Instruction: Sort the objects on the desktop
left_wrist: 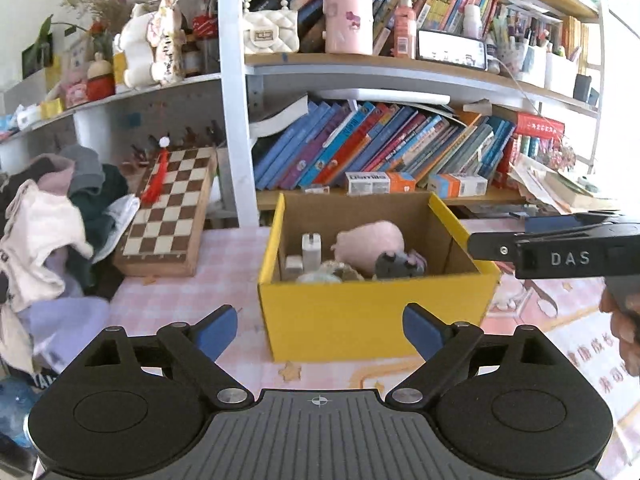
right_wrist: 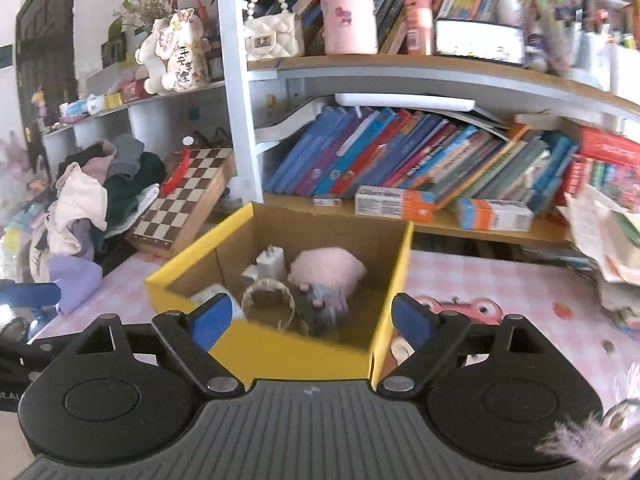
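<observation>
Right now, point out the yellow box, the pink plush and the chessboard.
Yellow box (left_wrist: 360, 320): left wrist view, on its front wall.
Pink plush (right_wrist: 328, 266): right wrist view, on the middle of its body, inside the box.
Chessboard (left_wrist: 168, 208): left wrist view, on the checkered top.

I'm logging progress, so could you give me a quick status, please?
Both tools open, empty: left tool, right tool. Yellow box holds pink plush, white charger. Nothing blocking.

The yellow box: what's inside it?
In the yellow box: a pink plush, a white charger, a grey soft toy and a woven ring. What lies beneath them is hidden.
</observation>
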The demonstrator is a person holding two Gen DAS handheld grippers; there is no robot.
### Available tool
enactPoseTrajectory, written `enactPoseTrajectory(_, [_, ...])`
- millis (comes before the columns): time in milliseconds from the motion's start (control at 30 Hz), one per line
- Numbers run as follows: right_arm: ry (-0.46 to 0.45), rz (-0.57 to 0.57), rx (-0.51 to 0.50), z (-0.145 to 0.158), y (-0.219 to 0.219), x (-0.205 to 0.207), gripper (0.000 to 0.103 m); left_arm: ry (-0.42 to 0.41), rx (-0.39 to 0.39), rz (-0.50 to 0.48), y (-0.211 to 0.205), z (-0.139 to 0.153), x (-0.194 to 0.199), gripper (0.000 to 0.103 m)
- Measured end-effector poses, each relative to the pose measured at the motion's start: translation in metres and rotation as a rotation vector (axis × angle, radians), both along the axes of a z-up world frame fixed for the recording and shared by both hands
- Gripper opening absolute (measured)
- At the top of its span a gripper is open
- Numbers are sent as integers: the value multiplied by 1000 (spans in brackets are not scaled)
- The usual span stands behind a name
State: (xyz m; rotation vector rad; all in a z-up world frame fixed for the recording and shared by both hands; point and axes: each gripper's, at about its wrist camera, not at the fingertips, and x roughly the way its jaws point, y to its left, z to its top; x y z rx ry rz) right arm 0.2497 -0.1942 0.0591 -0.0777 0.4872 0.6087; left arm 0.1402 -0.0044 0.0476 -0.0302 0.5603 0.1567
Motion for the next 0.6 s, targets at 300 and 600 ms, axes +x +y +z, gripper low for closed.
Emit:
enactPoseTrajectory(300, [-20, -43, -92, -25, -8, -97, 97, 67, 1, 3, -13, -26, -59, 93])
enactPoseTrajectory(600, [45, -51, -163, -40, -5, -147, 103, 99, 10, 6, -15, -38, -94, 94])
